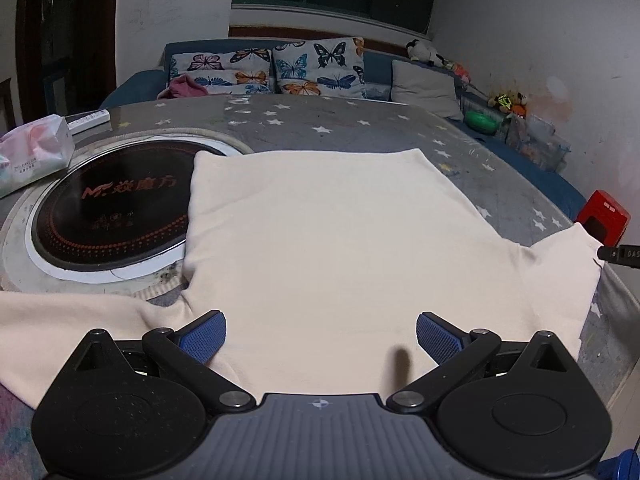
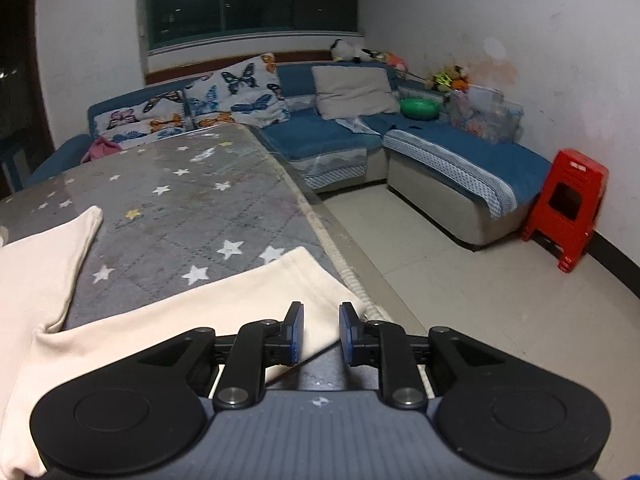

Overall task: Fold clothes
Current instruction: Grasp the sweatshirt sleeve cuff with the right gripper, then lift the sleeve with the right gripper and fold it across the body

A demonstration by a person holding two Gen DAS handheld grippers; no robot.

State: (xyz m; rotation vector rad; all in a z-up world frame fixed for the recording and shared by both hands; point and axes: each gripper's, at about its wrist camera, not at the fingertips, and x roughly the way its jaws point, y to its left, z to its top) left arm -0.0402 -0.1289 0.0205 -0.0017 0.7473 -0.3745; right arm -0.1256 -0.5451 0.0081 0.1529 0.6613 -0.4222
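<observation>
**Cream Shirt Lies Flat on the Star Table**

A cream shirt [image 1: 328,240] lies spread out on a grey table cover with white stars [image 1: 360,124]. Seen from the left wrist, it fills the middle of the view. One sleeve goes out toward 8 o'clock and the other toward 3 o'clock. The far left corner of the shirt covers part of a round black cooker plate [image 1: 108,208] set in the table at 9 o'clock.

The left gripper [image 1: 320,336] hangs over the near edge of the shirt. Its two blue fingers are wide apart and nothing is between them.

The right gripper [image 2: 321,332] is by the end of the right sleeve [image 2: 240,300], close to the table's edge. Its fingers are close together with a small gap. The sleeve's edge runs just under the left finger, but nothing is pinched.

A soft pack of tissues [image 1: 32,152] sits at 10 o'clock. A blue sofa [image 2: 332,136] with butterfly pillows [image 2: 236,96] is at 12 o'clock, and a red stool [image 2: 568,204] stands at 3 o'clock.
</observation>
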